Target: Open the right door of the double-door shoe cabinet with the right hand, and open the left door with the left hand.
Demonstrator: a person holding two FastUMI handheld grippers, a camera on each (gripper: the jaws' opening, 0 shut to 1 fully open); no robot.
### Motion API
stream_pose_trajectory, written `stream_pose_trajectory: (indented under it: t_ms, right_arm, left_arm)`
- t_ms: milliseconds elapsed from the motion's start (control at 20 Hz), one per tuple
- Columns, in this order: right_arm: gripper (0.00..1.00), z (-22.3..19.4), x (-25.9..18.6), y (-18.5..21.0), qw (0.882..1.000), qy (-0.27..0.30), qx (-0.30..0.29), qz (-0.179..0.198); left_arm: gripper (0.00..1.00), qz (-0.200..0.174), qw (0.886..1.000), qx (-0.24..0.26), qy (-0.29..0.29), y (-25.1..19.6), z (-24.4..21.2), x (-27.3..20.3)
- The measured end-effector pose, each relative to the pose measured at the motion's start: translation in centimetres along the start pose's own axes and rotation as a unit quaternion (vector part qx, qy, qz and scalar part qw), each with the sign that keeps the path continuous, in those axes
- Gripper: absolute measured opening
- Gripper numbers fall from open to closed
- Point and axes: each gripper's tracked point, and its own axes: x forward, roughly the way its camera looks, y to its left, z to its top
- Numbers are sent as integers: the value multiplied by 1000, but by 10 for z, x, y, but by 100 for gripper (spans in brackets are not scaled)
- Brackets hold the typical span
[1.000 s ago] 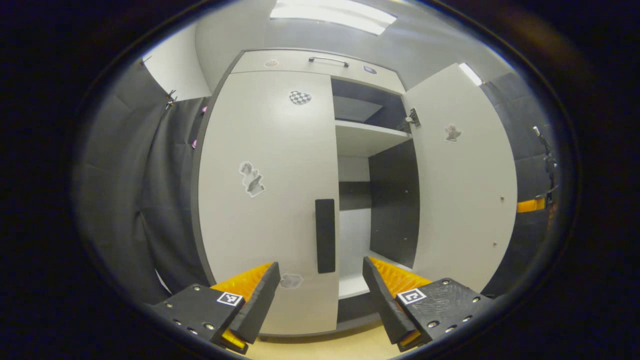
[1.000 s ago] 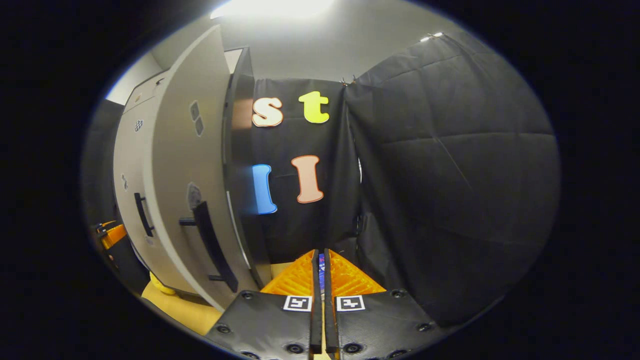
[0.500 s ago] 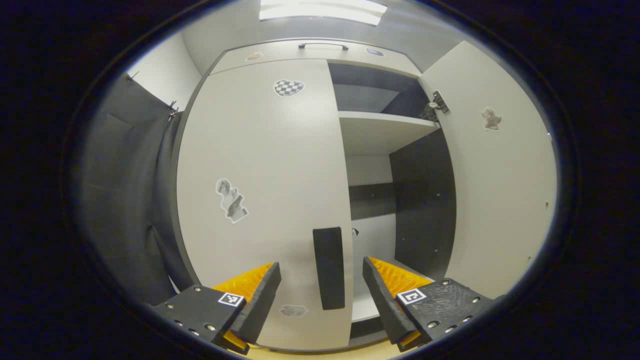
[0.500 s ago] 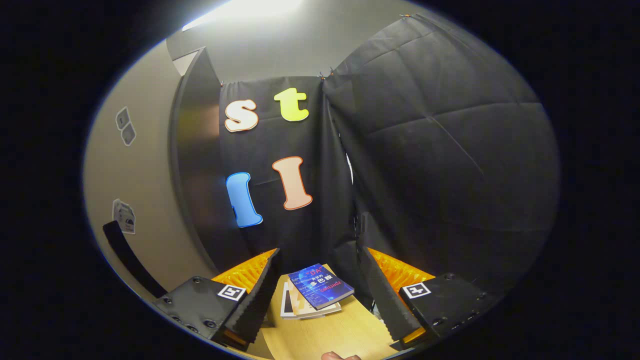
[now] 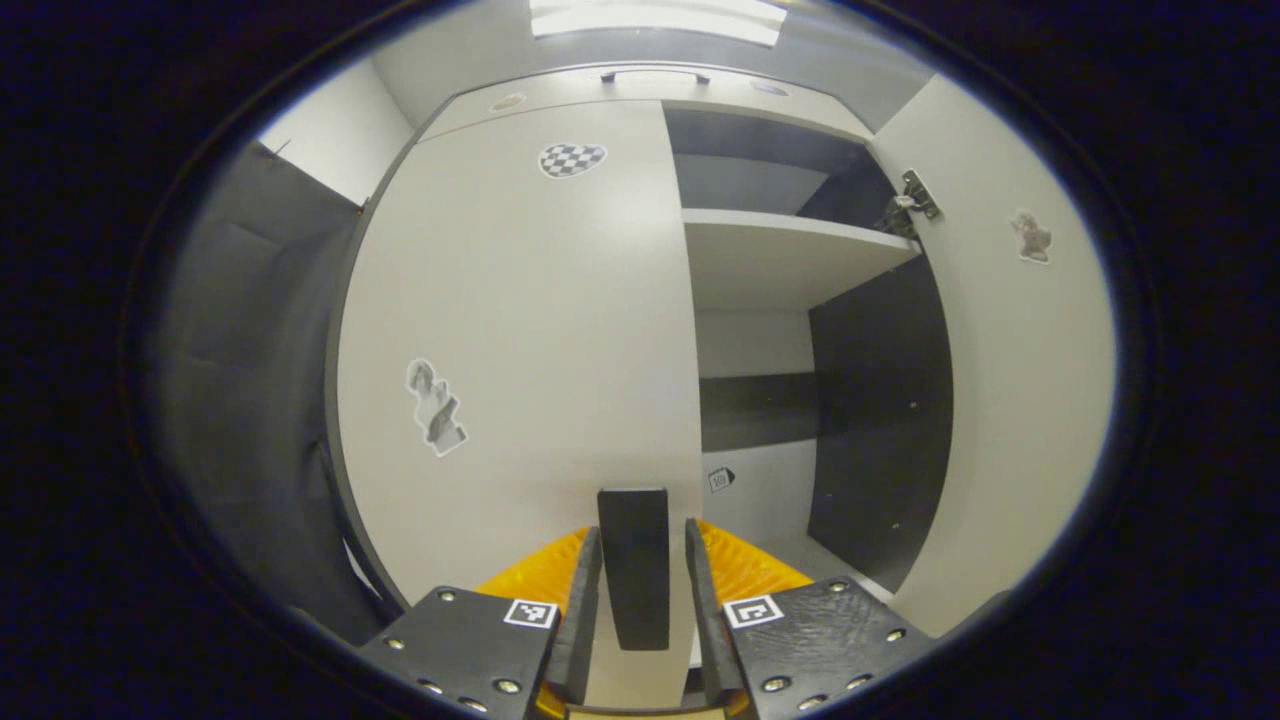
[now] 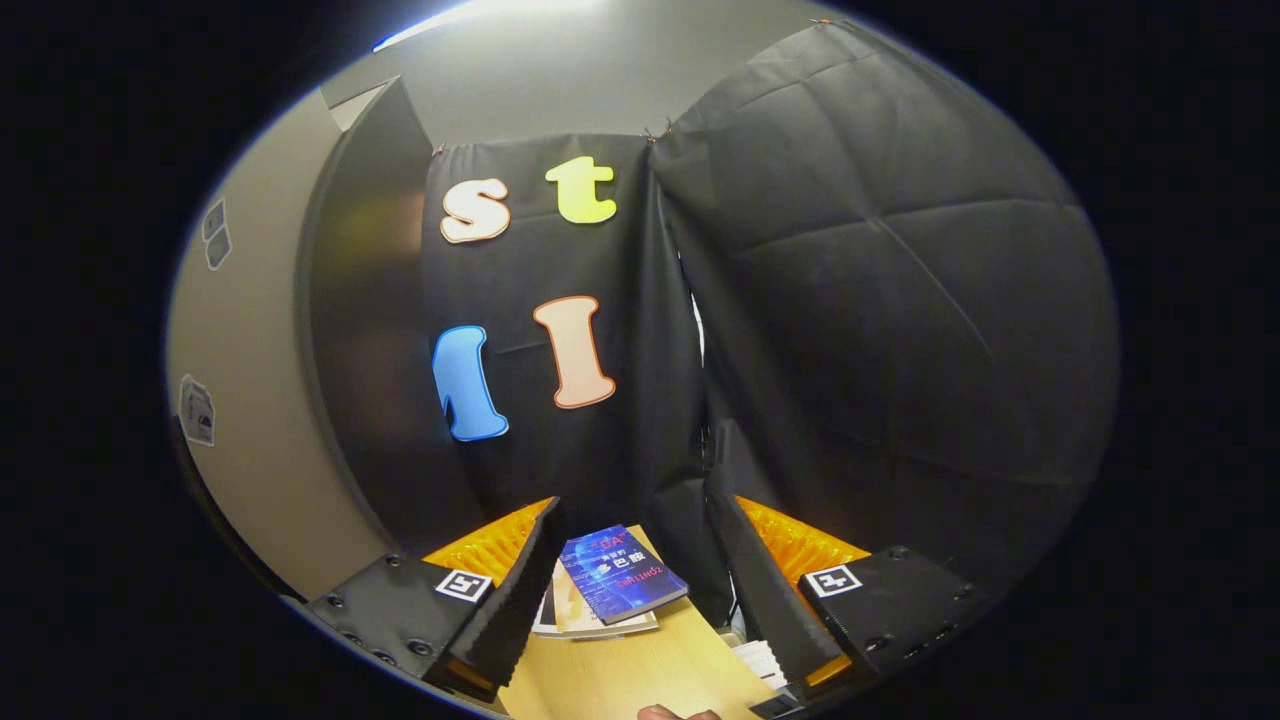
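The pale shoe cabinet faces me in the left gripper view. Its left door (image 5: 520, 330) is closed flat, with stickers on it. My left gripper (image 5: 637, 548) is shut on that door's black vertical handle (image 5: 633, 575), one finger on each side. The right door (image 5: 1010, 400) stands swung wide open, baring a white shelf (image 5: 780, 235) and the dark inner wall. In the right gripper view my right gripper (image 6: 635, 530) is open and holds nothing. It points away from the cabinet, whose open right door (image 6: 250, 400) and dark side panel (image 6: 360, 350) lie at the left.
Two books (image 6: 610, 590) lie stacked on a light wooden surface (image 6: 640, 670) just beyond the right gripper's fingers. Black cloth walls (image 6: 880, 330) close in the right side. A drawer with a metal handle (image 5: 655, 74) tops the cabinet. A fingertip (image 6: 665, 712) shows at the bottom edge.
My left gripper moved in to the left door's handle and shut on it. My right gripper, shut a second ago, opened and swung away from the open right door.
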Motion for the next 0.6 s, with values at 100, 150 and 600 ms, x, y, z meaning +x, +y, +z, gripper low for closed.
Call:
stream_pose_trajectory:
  t_ms: [100,150,600]
  right_arm:
    - [98,5,10,4,1000,-3,-3,8]
    - [98,7,13,7,1000,-5,-3,13]
    - [98,-2,31,23,999,15,-3,51]
  left_arm:
    - [28,14,1000,-10,-3,5,0,2]
    - [28,15,1000,-14,-2,5,0,1]
    - [6,19,999,-31,-7,6,-3,0]
